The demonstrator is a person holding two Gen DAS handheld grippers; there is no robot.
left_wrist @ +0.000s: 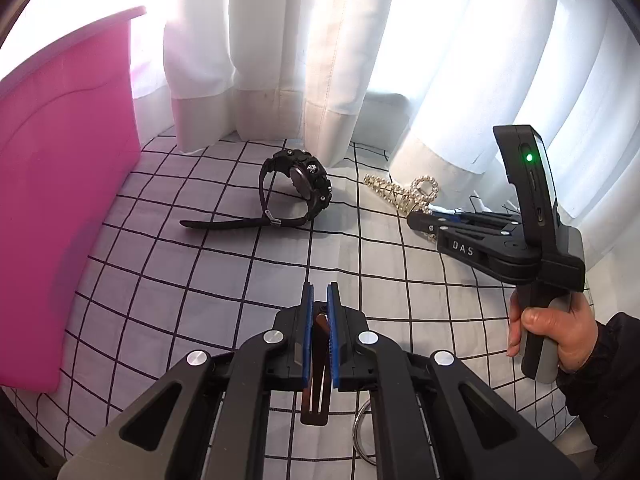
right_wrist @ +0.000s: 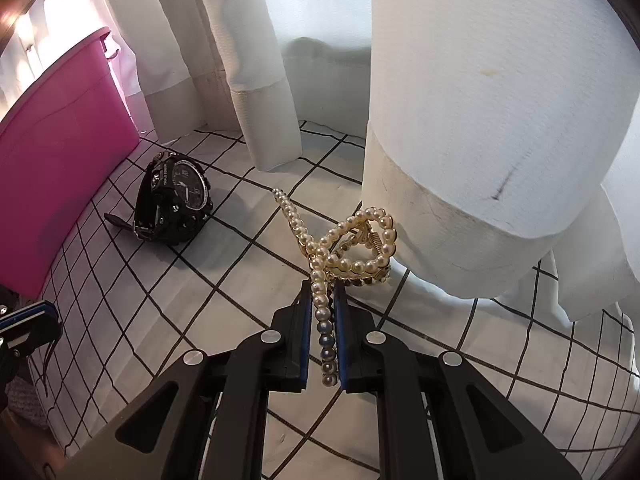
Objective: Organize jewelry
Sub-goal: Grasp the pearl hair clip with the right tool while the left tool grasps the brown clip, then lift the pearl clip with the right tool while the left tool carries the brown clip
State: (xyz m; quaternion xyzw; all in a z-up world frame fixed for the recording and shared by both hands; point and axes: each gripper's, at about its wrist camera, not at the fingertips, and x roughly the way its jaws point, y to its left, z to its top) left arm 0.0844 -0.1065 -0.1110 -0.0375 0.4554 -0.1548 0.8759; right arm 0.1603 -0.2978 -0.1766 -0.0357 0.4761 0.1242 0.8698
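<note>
My left gripper (left_wrist: 320, 292) is shut on a brown strap (left_wrist: 317, 384) that hangs down between its blue pads, with a silver ring (left_wrist: 361, 432) showing just below. My right gripper (right_wrist: 322, 292) is shut on the pearl strand of a gold pearl hair clip (right_wrist: 360, 248), whose looped end rests against the curtain hem. From the left wrist view, the right gripper (left_wrist: 416, 220) reaches in from the right, held by a hand (left_wrist: 560, 336), with the pearl clip (left_wrist: 416, 194) at its tips. A black wristwatch (left_wrist: 296, 188) (right_wrist: 176, 200) lies on its side on the checked cloth, apart from both grippers.
A pink plastic bin (left_wrist: 60, 200) (right_wrist: 60, 152) stands at the left on the white checked cloth (left_wrist: 160, 280) (right_wrist: 240, 300). White curtains (left_wrist: 280, 60) (right_wrist: 480, 120) hang along the back and drape onto the cloth. My left gripper's edge (right_wrist: 24, 320) shows at lower left.
</note>
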